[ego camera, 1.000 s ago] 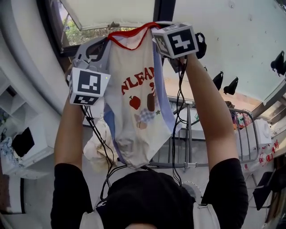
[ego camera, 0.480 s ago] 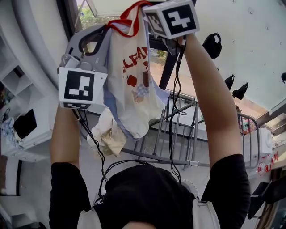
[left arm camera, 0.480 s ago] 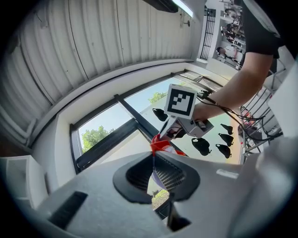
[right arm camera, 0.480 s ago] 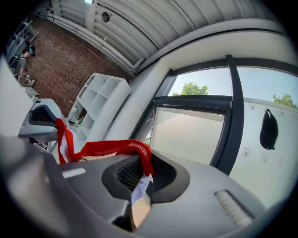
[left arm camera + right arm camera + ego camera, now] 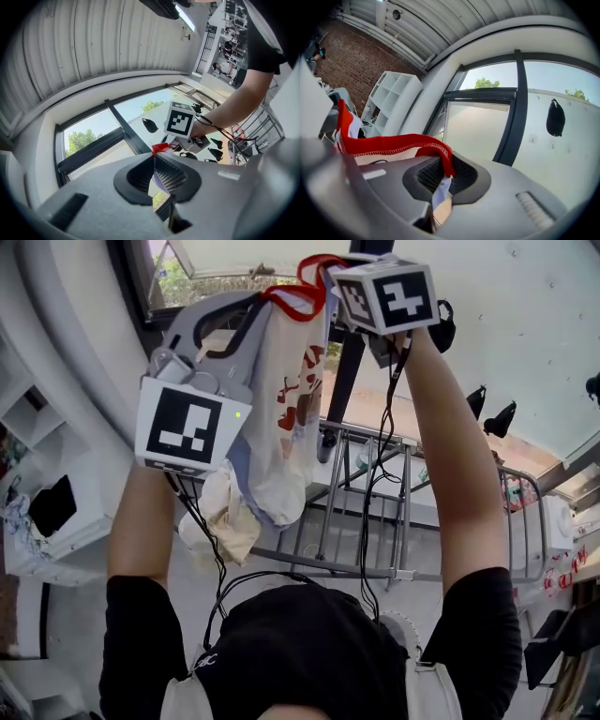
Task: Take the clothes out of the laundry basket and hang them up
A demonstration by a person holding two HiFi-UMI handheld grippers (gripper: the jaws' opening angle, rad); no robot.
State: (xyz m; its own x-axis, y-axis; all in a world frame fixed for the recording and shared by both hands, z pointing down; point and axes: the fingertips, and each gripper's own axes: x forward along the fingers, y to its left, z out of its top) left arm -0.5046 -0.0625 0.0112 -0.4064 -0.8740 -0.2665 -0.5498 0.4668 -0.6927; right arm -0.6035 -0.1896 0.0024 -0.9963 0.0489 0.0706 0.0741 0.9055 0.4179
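As the left gripper [image 5: 154,166] and right gripper [image 5: 443,176] pinch it, the shirt [image 5: 281,427] hangs.

L arm [image 5: 141,521] & R arm [image 5: 459,474] raised overhead. L tool [image 5: 154,161] & R tool [image 5: 443,172] both clamped on shirt [image 5: 286,418] neckline, either side of it.

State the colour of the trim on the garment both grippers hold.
The garment has red trim, clearest in the right gripper view.
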